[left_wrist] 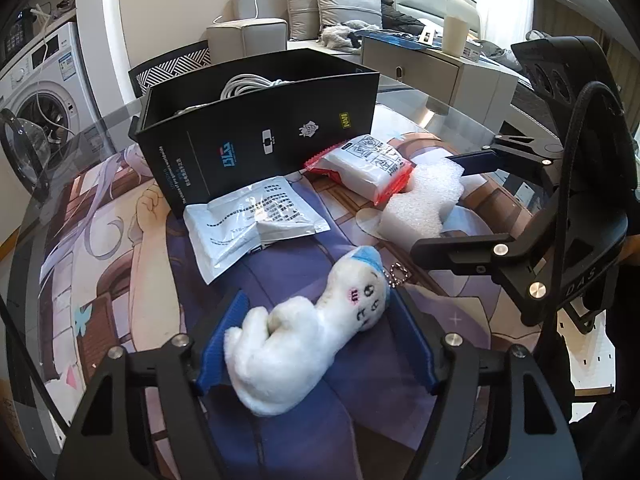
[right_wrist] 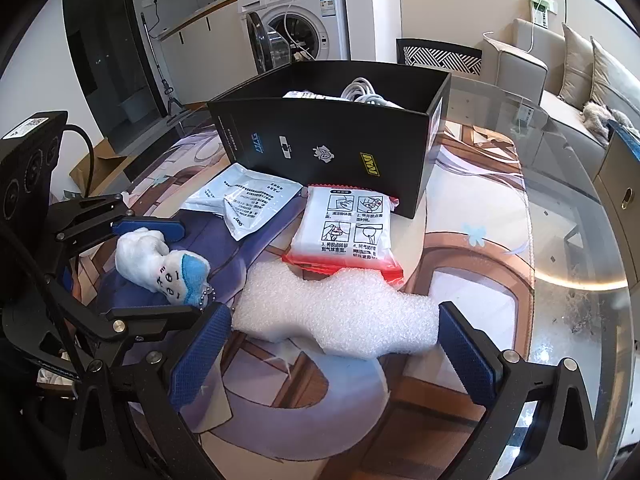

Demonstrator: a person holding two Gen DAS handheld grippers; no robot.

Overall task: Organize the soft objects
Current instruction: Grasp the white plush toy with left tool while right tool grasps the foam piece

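A white plush toy (left_wrist: pixel 296 340) with a blue cap lies on the printed mat between the open fingers of my left gripper (left_wrist: pixel 320 340); it also shows in the right wrist view (right_wrist: pixel 160 264). A white foam sheet (right_wrist: pixel 340 320) lies between the open fingers of my right gripper (right_wrist: pixel 332 344); it also shows in the left wrist view (left_wrist: pixel 420 204). My right gripper (left_wrist: pixel 460 200) appears at the right of the left wrist view, my left gripper (right_wrist: pixel 156 272) at the left of the right wrist view. Neither gripper is closed on anything.
A black open box (left_wrist: pixel 260 136) holding white cable stands behind, also seen in the right wrist view (right_wrist: pixel 340 148). A red-edged white packet (right_wrist: pixel 344 232) and a clear printed pouch (right_wrist: pixel 248 200) lie in front of it. The glass table edge (right_wrist: pixel 580 240) curves at right.
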